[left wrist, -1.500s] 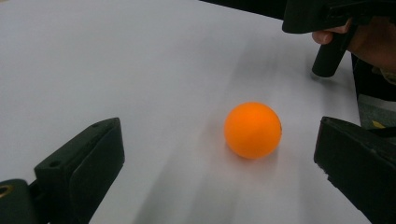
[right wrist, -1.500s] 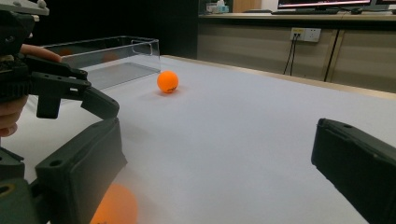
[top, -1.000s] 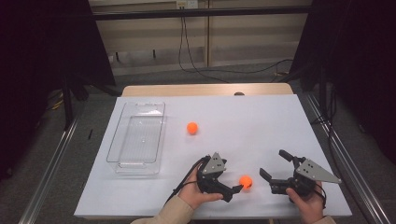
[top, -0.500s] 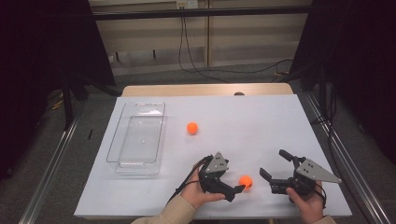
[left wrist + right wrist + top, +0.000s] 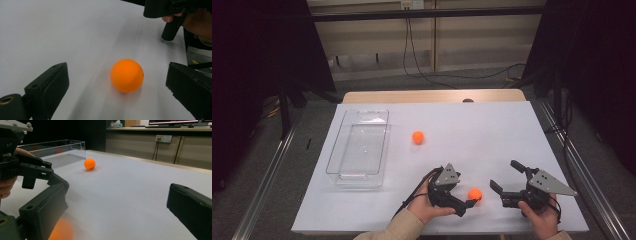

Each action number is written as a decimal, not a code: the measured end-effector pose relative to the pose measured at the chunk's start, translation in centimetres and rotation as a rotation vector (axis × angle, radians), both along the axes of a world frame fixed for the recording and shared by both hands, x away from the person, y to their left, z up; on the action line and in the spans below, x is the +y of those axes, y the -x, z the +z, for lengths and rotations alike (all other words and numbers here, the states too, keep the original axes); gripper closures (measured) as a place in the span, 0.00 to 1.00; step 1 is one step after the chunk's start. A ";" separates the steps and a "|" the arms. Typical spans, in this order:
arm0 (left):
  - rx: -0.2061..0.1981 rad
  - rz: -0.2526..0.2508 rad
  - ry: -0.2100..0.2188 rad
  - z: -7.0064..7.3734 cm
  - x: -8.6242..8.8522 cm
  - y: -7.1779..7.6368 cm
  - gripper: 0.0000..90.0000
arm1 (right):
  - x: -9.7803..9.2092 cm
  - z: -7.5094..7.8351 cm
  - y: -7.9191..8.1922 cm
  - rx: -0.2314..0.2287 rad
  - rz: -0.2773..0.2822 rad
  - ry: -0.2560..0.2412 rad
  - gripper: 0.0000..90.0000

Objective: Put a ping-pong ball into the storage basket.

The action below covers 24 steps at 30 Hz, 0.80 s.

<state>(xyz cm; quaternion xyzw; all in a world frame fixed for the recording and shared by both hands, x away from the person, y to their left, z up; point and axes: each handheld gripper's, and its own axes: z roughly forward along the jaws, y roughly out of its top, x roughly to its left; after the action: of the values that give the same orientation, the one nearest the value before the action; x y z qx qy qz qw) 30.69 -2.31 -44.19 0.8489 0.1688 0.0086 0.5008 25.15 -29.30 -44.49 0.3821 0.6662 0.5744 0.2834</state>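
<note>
Sitting round, with no long axis to point, the near orange ball (image 5: 475, 194) rests low centre on the white table (image 5: 492, 130) between the left gripper's (image 5: 468, 199) wide-open jaws, right gripper (image 5: 503, 176) gaping alongside.

Two balls are seen in plain bright orange: one (image 5: 475, 194) in the lower middle of the high view, the other (image 5: 418, 137) near its centre. The table (image 5: 492, 130) is covered in plain white, with a light wooden edge shown at the top. The tray (image 5: 359, 148) at the left is colourless and clear. Both grippers, left (image 5: 464, 200) and right (image 5: 506, 176), are coloured black, each topped by a grey plate.
</note>
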 end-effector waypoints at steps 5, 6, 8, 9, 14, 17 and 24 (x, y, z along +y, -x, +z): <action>0.002 -0.010 -0.005 0.1 -0.1 -0.1 0.06 | 0.0 0.0 0.0 -0.002 -0.001 0.000 0.02; 0.002 -0.011 -0.004 0.1 -0.2 -0.1 0.06 | 0.0 0.0 0.0 -0.002 -0.001 0.000 0.02; 0.006 -0.011 -0.006 0.1 -0.3 -0.1 0.07 | 0.0 0.0 0.0 -0.001 -0.001 0.001 0.02; 0.005 -0.013 -0.011 0.1 -0.3 -0.1 0.07 | 0.0 0.0 0.0 -0.001 0.000 0.001 0.02; 0.008 -0.025 -0.015 0.1 -0.5 -0.2 0.08 | 0.0 0.0 0.0 -0.001 0.000 0.001 0.02; 0.018 -0.026 -0.016 0.0 -0.6 -0.1 0.10 | 0.0 0.0 0.0 0.001 0.001 0.001 0.02; 0.028 -0.040 -0.027 0.0 -0.8 -0.1 0.13 | 0.0 0.0 0.0 -0.001 -0.001 0.001 0.02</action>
<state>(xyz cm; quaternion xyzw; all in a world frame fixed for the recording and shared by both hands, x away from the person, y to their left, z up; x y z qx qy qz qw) 30.82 -3.12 -44.20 0.8589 0.1585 -0.0110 0.4869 25.19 -29.34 -44.49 0.3820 0.6662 0.5741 0.2840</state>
